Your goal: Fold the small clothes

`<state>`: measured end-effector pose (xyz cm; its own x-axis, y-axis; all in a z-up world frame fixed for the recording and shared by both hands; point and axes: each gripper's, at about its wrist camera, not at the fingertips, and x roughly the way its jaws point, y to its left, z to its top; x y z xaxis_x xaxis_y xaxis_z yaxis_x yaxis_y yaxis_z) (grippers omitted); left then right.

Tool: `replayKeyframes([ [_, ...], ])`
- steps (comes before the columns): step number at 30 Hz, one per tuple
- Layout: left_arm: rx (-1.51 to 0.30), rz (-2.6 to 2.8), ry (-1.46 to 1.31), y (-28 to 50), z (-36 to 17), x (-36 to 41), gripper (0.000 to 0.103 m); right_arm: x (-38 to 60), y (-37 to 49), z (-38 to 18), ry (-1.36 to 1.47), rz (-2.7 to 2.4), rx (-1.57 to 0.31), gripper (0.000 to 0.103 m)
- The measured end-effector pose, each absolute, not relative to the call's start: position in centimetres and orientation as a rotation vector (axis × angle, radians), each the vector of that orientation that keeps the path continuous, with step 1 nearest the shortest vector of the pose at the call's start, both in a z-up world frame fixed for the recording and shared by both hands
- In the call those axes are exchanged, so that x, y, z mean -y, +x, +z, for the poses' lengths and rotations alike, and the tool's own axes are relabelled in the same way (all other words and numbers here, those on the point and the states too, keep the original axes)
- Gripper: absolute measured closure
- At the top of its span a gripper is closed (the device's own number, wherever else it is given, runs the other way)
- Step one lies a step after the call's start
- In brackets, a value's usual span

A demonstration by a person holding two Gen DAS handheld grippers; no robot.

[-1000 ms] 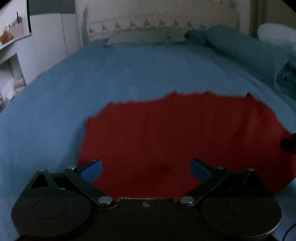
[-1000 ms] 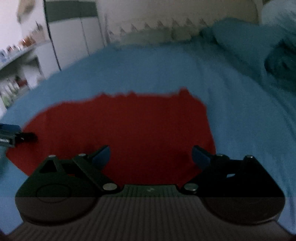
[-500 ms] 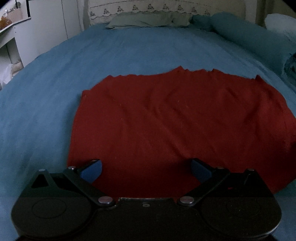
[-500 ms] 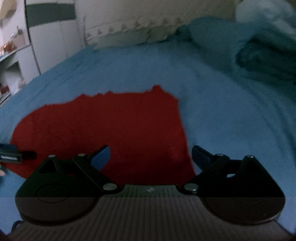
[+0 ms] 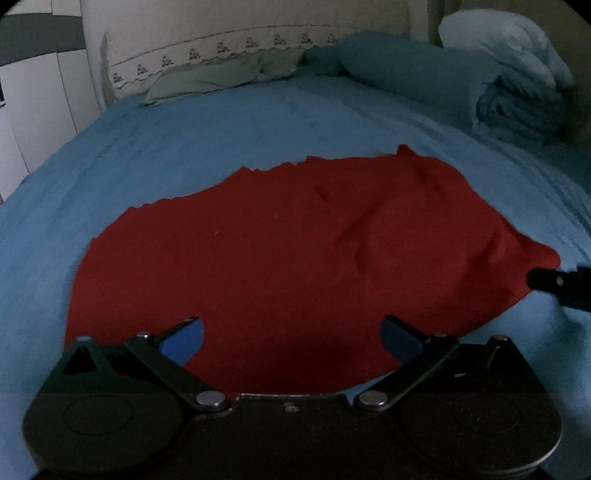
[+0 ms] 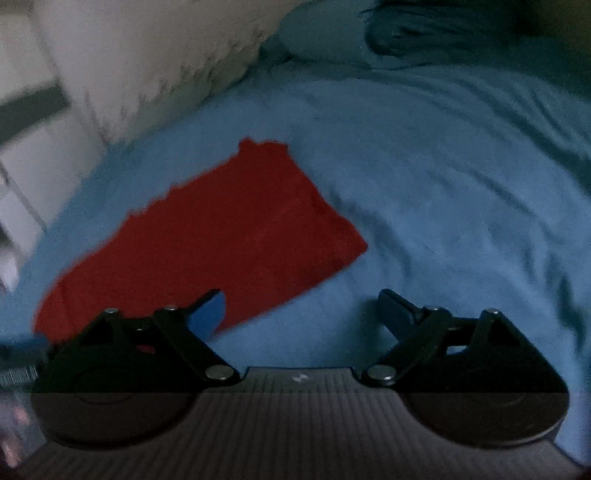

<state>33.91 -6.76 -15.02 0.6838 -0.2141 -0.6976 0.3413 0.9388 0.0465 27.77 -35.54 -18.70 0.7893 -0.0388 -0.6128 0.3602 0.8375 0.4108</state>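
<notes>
A dark red cloth [image 5: 280, 258] lies spread flat on the blue bedspread [image 5: 207, 136], with a few small wrinkles toward its right side. My left gripper [image 5: 293, 338] hovers open over the cloth's near edge, nothing between its fingers. In the right wrist view the same red cloth [image 6: 221, 243] lies to the left, and my right gripper [image 6: 301, 312] stands open above bare bedspread [image 6: 424, 192] just off the cloth's right corner. The right gripper's tip [image 5: 546, 282] shows at the left wrist view's right edge, beside the cloth's right corner.
A grey-green pillow [image 5: 218, 77] and a teal bolster [image 5: 406, 74] lie at the headboard [image 5: 221, 33]. Folded blue and white bedding [image 5: 517, 92] is stacked at the far right. White cabinets [image 5: 33, 110] stand left of the bed.
Both views have swung. The right gripper has moved right, off the cloth and over bare bedspread. The left view now faces more to the right, with wrinkles showing on the cloth's right side.
</notes>
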Motion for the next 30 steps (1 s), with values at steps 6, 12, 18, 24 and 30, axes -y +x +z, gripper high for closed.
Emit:
replayKeyframes([
  [6,-0.823,-0.285,0.069,35.8,-15.7,5.3,0.0,37.0,29.9,-20.4,0.683,-0.286,-0.539,0.026],
  [12,-0.829,-0.238,0.066,36.5,-15.9,3.7,0.0,36.4,30.0,-20.2,0.696,-0.274,-0.519,0.052],
  [18,-0.885,-0.197,0.063,37.6,-17.7,2.1,0.0,36.3,30.9,-20.2,0.706,-0.295,-0.532,0.076],
  [24,-0.859,-0.149,0.058,36.9,-15.5,-1.1,0.0,30.6,34.2,-11.6,0.572,-0.11,-0.418,0.078],
  [30,-0.853,-0.031,0.079,36.9,-14.5,-7.2,0.0,16.0,38.4,-5.3,0.257,0.389,-0.401,0.079],
])
